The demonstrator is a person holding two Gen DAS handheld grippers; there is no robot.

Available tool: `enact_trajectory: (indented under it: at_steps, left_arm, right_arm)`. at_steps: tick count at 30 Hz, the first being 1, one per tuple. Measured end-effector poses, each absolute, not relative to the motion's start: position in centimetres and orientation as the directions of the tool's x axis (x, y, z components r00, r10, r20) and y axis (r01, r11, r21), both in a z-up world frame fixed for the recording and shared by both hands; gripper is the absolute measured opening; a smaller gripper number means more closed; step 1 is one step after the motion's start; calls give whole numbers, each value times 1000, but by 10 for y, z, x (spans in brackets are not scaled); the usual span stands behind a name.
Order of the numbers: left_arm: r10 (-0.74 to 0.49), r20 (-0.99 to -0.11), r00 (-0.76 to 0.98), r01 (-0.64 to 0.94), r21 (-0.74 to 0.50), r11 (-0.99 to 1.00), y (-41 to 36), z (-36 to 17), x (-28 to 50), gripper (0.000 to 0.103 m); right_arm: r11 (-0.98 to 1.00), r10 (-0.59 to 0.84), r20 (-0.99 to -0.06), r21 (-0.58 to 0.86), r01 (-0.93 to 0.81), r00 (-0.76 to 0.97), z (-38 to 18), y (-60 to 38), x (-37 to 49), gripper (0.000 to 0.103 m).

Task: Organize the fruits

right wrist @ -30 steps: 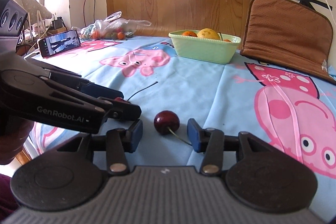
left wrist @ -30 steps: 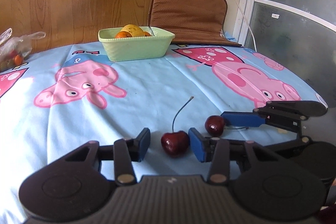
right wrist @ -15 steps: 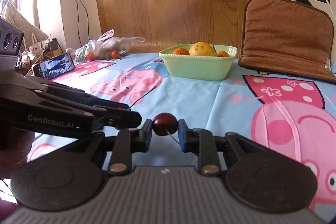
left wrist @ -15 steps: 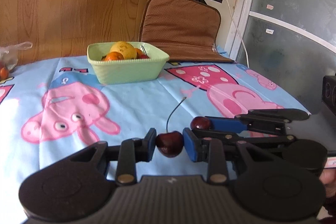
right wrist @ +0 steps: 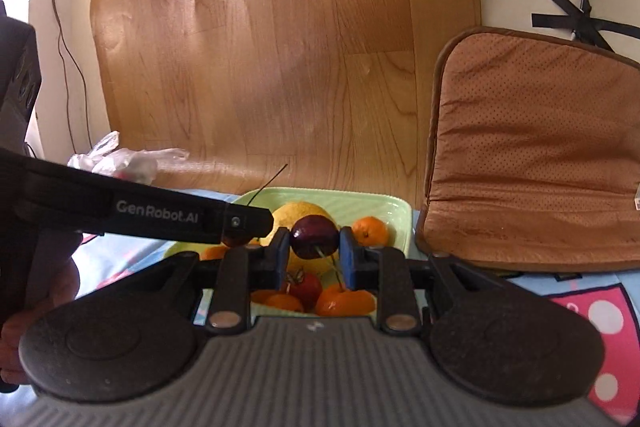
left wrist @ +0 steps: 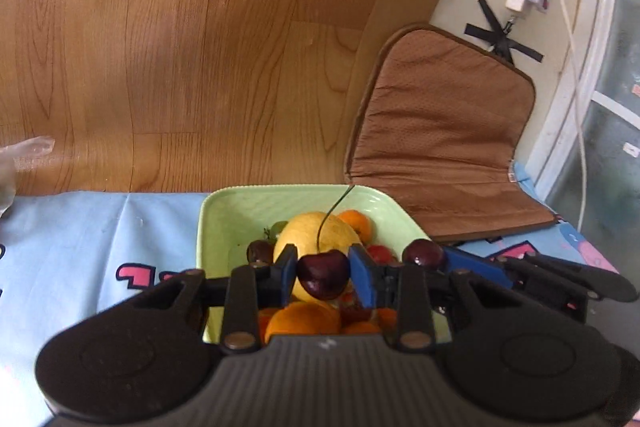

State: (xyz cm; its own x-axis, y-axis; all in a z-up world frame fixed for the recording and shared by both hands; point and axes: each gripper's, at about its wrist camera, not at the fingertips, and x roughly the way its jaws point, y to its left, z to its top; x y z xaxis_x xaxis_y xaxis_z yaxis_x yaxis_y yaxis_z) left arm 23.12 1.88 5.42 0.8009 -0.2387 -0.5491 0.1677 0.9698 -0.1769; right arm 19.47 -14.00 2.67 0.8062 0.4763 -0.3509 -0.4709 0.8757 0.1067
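While both grippers hang over the pale green dish (left wrist: 224, 227), each carries one dark cherry clear of the tablecloth (left wrist: 100, 227). The left gripper (left wrist: 324, 273) is clamped on a cherry with upright stem (left wrist: 323, 275); its blue pads press the fruit on both sides, and the thin stem rises in front of the dish's far wall. The right gripper (right wrist: 314, 251) is closed on a second cherry (right wrist: 314, 237), whose stem hangs downward between the jaws. In the left wrist view this second cherry appears just to the right, at the dish's right rim. In the right wrist view the left gripper's arm crosses from the left, its tip beside the right gripper.

Contents of the dish: a large yellow fruit (left wrist: 312, 233), several small oranges (right wrist: 370, 230), a red strawberry-like fruit (right wrist: 306, 285) and another dark cherry (left wrist: 259, 250).

A brown cushion (right wrist: 532, 155) leans against the wall to the right of the dish. A wood-grain sheet (right wrist: 280, 47) stands behind it. A clear plastic bag (right wrist: 120, 161) lies at the left.
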Motion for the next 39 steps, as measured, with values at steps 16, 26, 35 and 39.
enact_trajectory:
  at_steps: [16,26,35,39]
  left_arm:
    - [-97,-486,868,66,-80,995,24,67,154,57]
    - [-34,-511,859,30,-17,999,1,32,66,83]
    - [51,-525,849,-37,38,999,-6,15,26,103]
    - [73,-531,844,-48,61,997,-8,10,20,103]
  right_arm:
    - [891,407,-254,325,-319,878,28,-196,151,47]
    - [905,365,-348,348,-243,863,2,-204,75,48]
    - [914,348,-396,345,-213,850,-5,-213,47,49]
    - [914,345,-403,350,-206,848,-7,-217,46,50]
